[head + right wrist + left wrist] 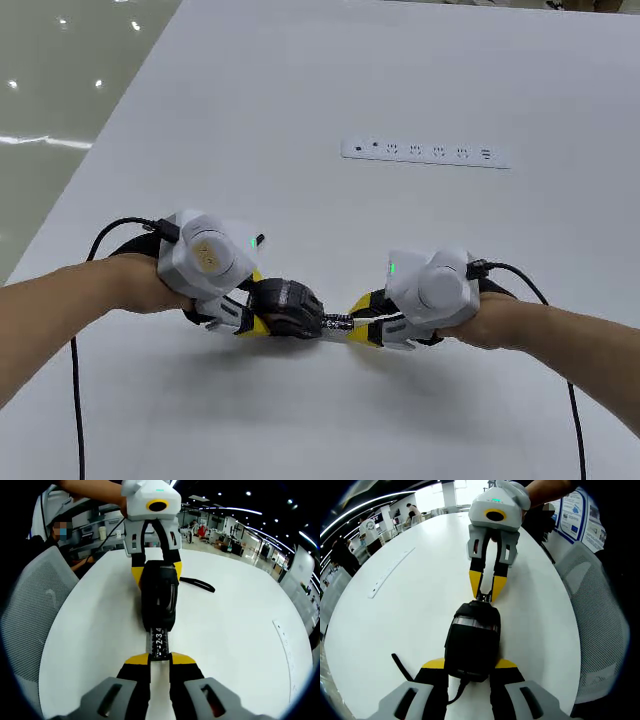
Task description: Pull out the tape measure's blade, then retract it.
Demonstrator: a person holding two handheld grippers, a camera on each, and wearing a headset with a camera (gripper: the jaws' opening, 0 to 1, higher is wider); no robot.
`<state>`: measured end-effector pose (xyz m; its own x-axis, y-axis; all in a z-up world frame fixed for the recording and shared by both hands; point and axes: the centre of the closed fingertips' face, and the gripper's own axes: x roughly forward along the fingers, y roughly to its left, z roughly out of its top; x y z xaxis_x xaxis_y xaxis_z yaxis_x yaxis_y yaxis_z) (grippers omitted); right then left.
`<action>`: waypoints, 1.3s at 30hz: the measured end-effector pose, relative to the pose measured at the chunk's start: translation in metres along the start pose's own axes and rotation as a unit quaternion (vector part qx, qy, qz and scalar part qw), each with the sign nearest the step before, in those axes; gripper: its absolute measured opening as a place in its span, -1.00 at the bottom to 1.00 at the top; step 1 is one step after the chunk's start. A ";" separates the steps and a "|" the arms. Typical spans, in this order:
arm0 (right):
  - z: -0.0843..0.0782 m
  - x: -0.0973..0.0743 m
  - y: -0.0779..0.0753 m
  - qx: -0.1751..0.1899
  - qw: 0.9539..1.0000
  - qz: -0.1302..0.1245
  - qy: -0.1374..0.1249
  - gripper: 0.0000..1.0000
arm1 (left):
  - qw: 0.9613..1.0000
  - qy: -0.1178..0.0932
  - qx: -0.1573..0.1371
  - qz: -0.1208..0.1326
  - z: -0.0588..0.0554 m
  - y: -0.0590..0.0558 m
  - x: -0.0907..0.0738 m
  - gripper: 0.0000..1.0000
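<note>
Tape measure (288, 307), black-cased, lies on the white table (300, 90) between the two grippers. The left gripper (250, 320) clamps the case on both sides. The right gripper (362, 322) faces it at close range, its jaws narrowed onto the blade (159, 642). A short printed length of blade shows between case and jaw tips. A black strap (197, 584) lies on the table beside the left gripper. A white power strip (425, 152) lies well beyond both grippers. A grey mesh chair (600, 605) stands at the table edge on the person's side of the grippers. Glossy floor (60, 90) lies out past the left gripper. The room behind is an open office with ceiling lights.
</note>
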<state>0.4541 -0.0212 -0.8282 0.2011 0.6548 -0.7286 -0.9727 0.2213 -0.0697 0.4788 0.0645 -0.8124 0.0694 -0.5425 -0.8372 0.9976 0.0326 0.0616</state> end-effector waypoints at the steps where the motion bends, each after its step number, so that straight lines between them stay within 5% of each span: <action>1: 0.000 0.000 0.000 0.000 1.000 0.000 0.000 -0.75 | 1.000 0.000 0.000 0.000 0.000 0.000 0.000 -0.43; 39: -0.018 -0.021 -0.001 -0.003 1.000 0.000 0.007 -0.75 | 1.000 -0.005 -0.009 0.002 0.001 -0.001 -0.001 -0.42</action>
<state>0.4489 -0.0485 -0.8252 0.2002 0.6438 -0.7385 -0.9733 0.2169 -0.0748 0.4776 0.0639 -0.8110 0.0734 -0.5511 -0.8312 0.9973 0.0491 0.0555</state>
